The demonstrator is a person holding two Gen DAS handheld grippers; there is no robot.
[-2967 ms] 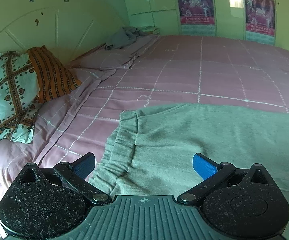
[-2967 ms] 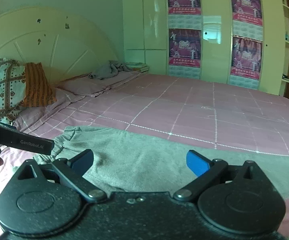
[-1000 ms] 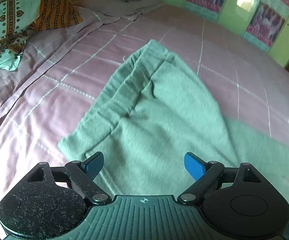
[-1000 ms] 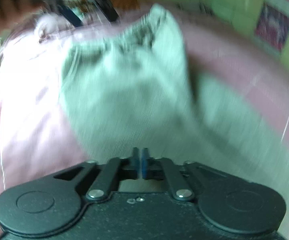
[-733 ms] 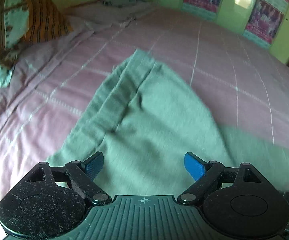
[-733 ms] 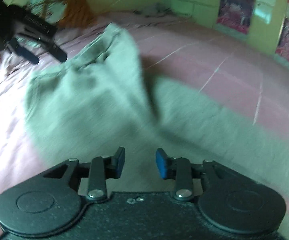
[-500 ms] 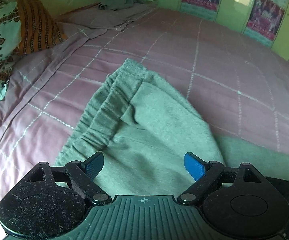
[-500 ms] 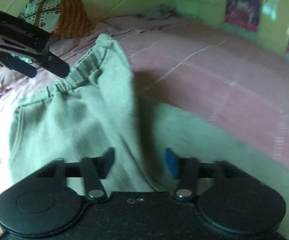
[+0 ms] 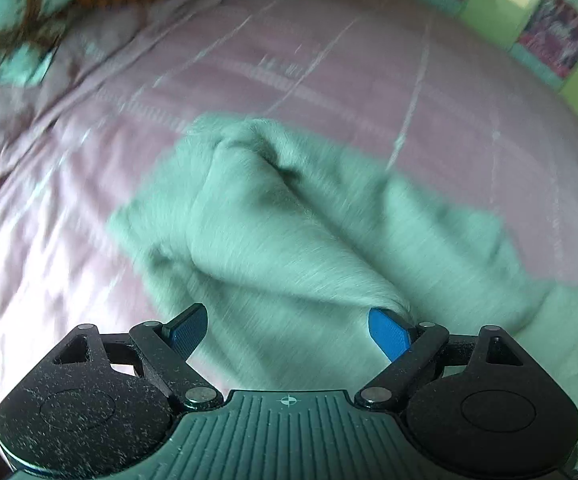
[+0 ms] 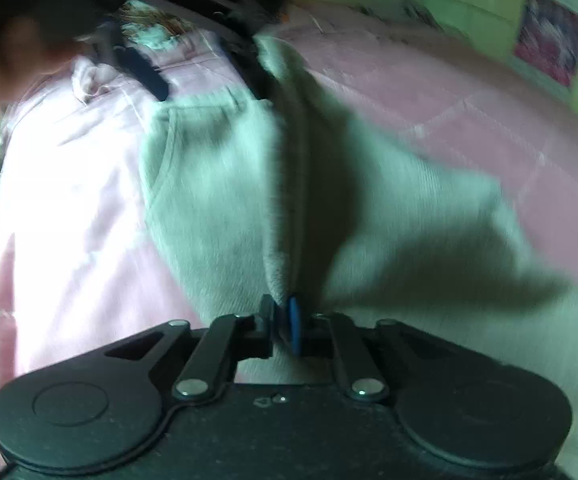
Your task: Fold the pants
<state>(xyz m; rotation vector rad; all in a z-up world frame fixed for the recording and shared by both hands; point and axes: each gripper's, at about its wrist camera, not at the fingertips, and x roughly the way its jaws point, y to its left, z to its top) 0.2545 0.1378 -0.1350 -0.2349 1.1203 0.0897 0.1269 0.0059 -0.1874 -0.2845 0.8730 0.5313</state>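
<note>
Light green sweatpants [image 9: 273,232] lie bunched on the pink bed, also in the right wrist view [image 10: 217,184]. My left gripper [image 9: 289,326] is open just above the cloth, its right pad [image 9: 387,330] touching a raised fold. My right gripper [image 10: 283,320] is shut on a pinched ridge of the pants, which runs up from the jaws toward the waistband. The left gripper shows dark and blurred at the top of the right wrist view [image 10: 193,12], near the waistband. Both views are motion-blurred.
The pink checked bedsheet [image 9: 329,64] spreads around the pants. Patterned pillows [image 9: 29,8] lie at the upper left. Green wardrobe doors with posters [image 9: 549,28] stand beyond the bed. A hand [image 10: 5,52] shows at the upper left of the right wrist view.
My right gripper has closed on a fold of the pants and lifted it into a ridge. My left gripper has moved down closer to the cloth, still open. The pants are more bunched.
</note>
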